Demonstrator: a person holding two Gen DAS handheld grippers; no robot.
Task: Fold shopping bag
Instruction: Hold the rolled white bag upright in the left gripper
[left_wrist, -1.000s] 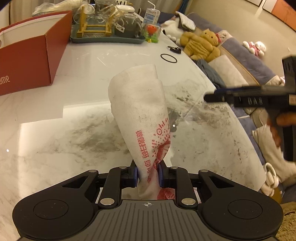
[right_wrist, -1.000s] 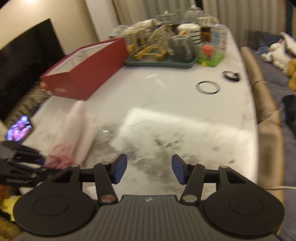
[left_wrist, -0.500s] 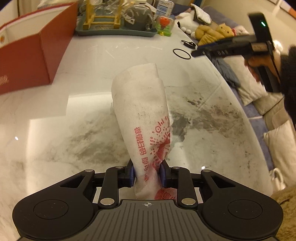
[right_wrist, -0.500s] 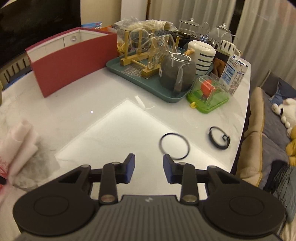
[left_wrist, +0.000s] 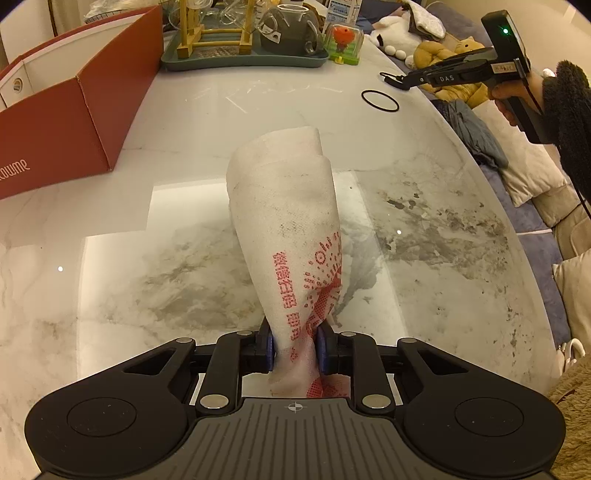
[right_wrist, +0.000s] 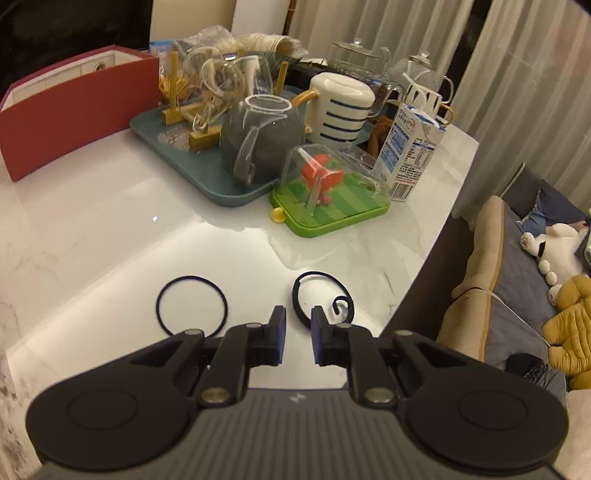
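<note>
The shopping bag (left_wrist: 288, 206), white with red print, is rolled into a tube that stands up from the marble table (left_wrist: 184, 258). My left gripper (left_wrist: 294, 347) is shut on its lower end, and the jaws are closing a little more on it. My right gripper (right_wrist: 298, 332) hovers low over the table's far right corner, its jaws closing with nothing between them. Just ahead of its fingertips lie a thin black ring (right_wrist: 192, 277) and a black elastic band (right_wrist: 318, 273) with a curled end. In the left wrist view the right gripper (left_wrist: 406, 79) is held by a hand in a dark fuzzy sleeve.
A red open box (left_wrist: 55, 122) stands at the far left. A teal tray (right_wrist: 207, 177) of glassware, a green domed toy (right_wrist: 332, 206) and a milk carton (right_wrist: 413, 155) crowd the far end. Past the table's right edge, a sofa holds plush toys (right_wrist: 569, 325).
The right gripper swung away from the bag to the far right corner by the black bands, and its jaws narrowed. The left gripper kept its grip on the bag and shifted slightly.
</note>
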